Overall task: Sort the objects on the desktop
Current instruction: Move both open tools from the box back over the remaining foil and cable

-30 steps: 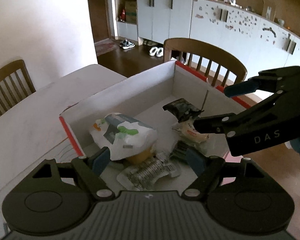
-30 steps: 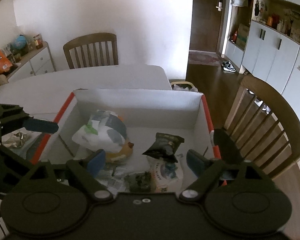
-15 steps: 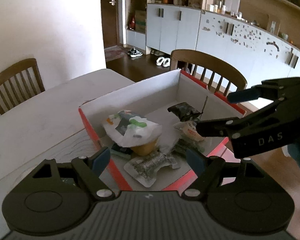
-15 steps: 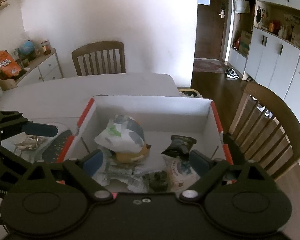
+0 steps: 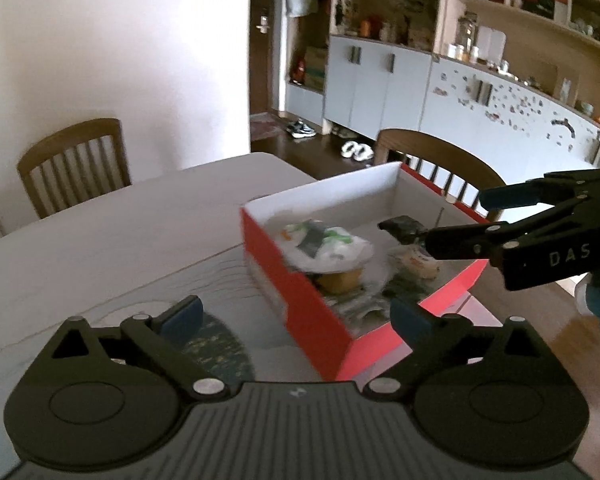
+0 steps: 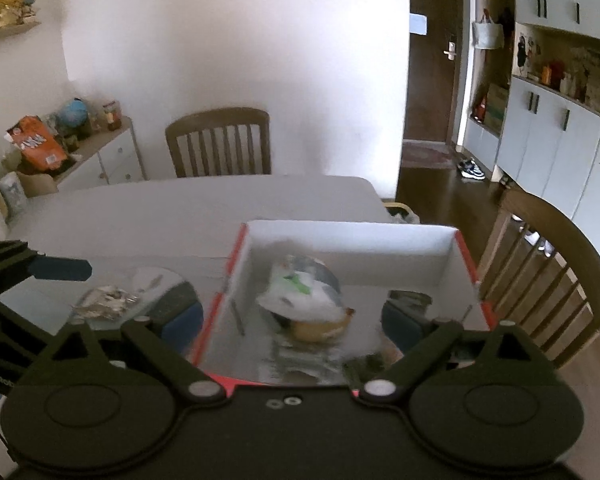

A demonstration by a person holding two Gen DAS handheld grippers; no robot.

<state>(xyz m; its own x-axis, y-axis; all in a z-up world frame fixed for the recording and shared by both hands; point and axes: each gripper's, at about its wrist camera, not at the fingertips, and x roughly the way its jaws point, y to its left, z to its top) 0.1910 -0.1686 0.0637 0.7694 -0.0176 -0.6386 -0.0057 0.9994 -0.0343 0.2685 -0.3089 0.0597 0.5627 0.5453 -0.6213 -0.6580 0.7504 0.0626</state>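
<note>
A red box with white inner walls [image 5: 300, 300] [image 6: 348, 236] stands on the pale table. Inside lie a white-and-green packet [image 5: 328, 244] [image 6: 300, 292] on top of a yellow item, a dark packet [image 5: 400, 226] and several wrappers. My left gripper [image 5: 294, 316] [image 6: 60, 300] hovers in front of the box's near corner; its jaws are opening and nothing is held between them. My right gripper [image 6: 292, 320] [image 5: 476, 220] hangs over the box's near edge, its jaws also opening around nothing. Motion blurs the box's contents.
Left of the box lie a crumpled foil wrapper [image 6: 104, 300] and a dark patterned mat [image 5: 216, 344] [image 6: 180, 292]. Wooden chairs stand at the far side [image 6: 220, 140] and the right side [image 6: 548, 272] of the table. A sideboard with snack bags [image 6: 40, 148] is at far left.
Both grippers have drawn back and up from the box, so it looks smaller and farther. The left one also shifted left, revealing the box's red outer side. Both jaws stand wider.
</note>
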